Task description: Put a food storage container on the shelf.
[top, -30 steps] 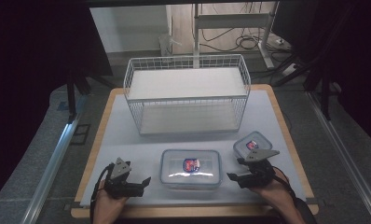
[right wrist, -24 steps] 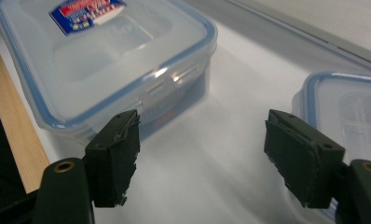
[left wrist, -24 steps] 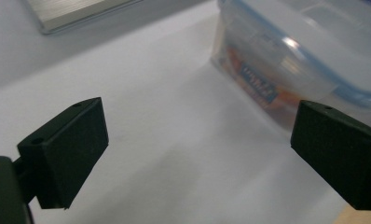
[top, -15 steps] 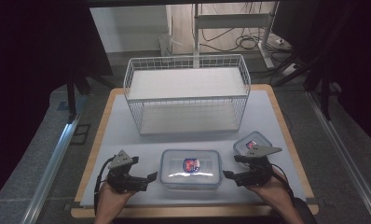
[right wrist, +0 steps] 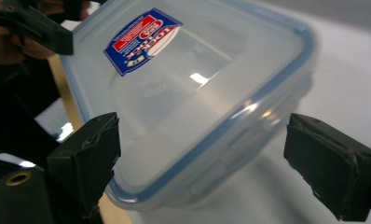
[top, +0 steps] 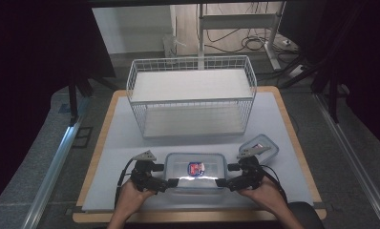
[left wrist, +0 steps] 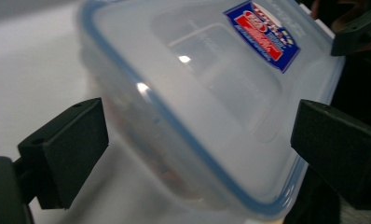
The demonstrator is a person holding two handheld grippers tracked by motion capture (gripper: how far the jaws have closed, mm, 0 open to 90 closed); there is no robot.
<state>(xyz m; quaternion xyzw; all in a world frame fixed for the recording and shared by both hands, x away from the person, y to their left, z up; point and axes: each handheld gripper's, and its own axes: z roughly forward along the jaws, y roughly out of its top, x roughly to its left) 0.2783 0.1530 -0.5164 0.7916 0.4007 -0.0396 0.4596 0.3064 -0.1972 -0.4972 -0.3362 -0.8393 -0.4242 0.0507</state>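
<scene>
A clear plastic container (top: 194, 171) with a blue-sealed lid and a red and blue sticker lies near the table's front edge. My left gripper (top: 163, 177) is at its left end, my right gripper (top: 226, 175) at its right end. In the left gripper view the black jaws of the left gripper (left wrist: 197, 140) stand wide apart with a corner of the container (left wrist: 207, 93) between them, untouched. The right gripper (right wrist: 202, 149) straddles the opposite corner of the container (right wrist: 193, 79). Its jaws have just been opening and stand off the container's sides.
A white wire basket (top: 192, 95) stands at the back middle of the white table mat (top: 116, 143). A second small clear container (top: 260, 146) with a blue rim lies just behind the right gripper. The table's wooden edge (top: 197, 217) runs close under both hands.
Both hands have moved inward to the container's ends, the left one rightward and the right one leftward. The container itself has not moved.
</scene>
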